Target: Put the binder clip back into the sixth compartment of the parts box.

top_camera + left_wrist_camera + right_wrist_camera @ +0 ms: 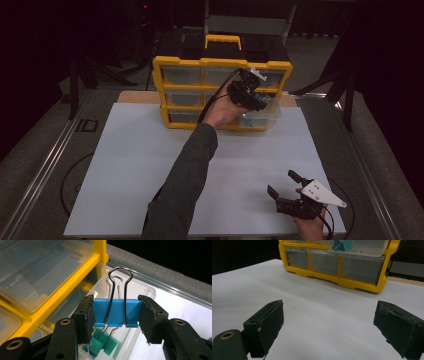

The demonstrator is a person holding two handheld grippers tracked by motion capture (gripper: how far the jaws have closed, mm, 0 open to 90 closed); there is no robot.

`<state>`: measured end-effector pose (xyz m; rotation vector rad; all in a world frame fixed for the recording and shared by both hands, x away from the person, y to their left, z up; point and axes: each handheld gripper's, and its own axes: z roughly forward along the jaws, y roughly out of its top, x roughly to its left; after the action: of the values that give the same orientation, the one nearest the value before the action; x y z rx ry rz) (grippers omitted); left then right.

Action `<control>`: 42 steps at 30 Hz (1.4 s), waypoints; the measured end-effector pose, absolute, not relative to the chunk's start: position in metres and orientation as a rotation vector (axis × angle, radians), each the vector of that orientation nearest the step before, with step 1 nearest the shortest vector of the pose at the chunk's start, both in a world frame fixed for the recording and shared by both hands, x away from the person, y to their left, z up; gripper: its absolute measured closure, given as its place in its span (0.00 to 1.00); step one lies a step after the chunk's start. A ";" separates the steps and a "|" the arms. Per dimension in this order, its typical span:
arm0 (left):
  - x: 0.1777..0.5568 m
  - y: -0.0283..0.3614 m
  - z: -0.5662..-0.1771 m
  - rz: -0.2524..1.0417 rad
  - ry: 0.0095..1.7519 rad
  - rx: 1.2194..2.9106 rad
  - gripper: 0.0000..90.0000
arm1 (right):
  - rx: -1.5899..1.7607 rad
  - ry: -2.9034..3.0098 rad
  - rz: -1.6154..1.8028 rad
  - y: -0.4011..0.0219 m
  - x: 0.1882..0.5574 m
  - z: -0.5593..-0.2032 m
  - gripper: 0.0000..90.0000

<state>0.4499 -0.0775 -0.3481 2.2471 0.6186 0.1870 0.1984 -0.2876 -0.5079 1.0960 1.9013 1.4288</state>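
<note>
Listing by view. High view: left gripper (248, 89) raised at the right side of the yellow drawer cabinet (220, 63); right gripper (287, 192) low over the white sheet (130, 170), jaws wide apart. Left gripper view: blue binder clip (116, 312) clamped between both pads above a pulled-out clear drawer (147, 291) holding green clips (102, 343). Right gripper view: jaws spread, nothing between them, cabinet (362, 283) ahead.

**A dark recording lab, set up around one white table**

A white sheet covers the table (150, 165), lit against an otherwise black room. Metal rails (45, 165) run along both sides of the grey floor, and dark stand legs (80, 75) rise in the gloom behind. A yellow parts cabinet (220, 92) with clear drawers and a carry handle stands at the far edge. The bare, staged layout points to a lab or test studio rather than a home.
</note>
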 end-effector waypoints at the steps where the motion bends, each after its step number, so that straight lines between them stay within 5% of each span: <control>1: 0.450 -0.078 -0.349 0.180 0.628 2.234 0.48 | 1.096 1.901 1.430 -0.288 0.198 -0.508 0.10; 4: 0.450 -0.078 -0.350 0.208 0.671 2.229 0.16 | 1.096 1.901 1.431 -0.288 0.198 -0.508 0.10; 8: 0.450 -0.074 -0.350 0.224 0.693 2.238 0.03 | 1.097 1.898 1.430 -0.288 0.198 -0.508 0.10; 27: 0.440 -0.026 -0.352 0.240 0.717 2.203 0.00 | 1.094 1.903 1.425 -0.287 0.198 -0.508 0.10; 42: 0.405 0.057 -0.366 0.304 0.731 2.159 0.00 | 1.090 1.911 1.419 -0.284 0.198 -0.508 0.10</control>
<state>0.4045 0.0568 -0.3658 2.1590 0.7313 0.3039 0.1977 -0.2844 -0.5084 1.0899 1.9108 1.4194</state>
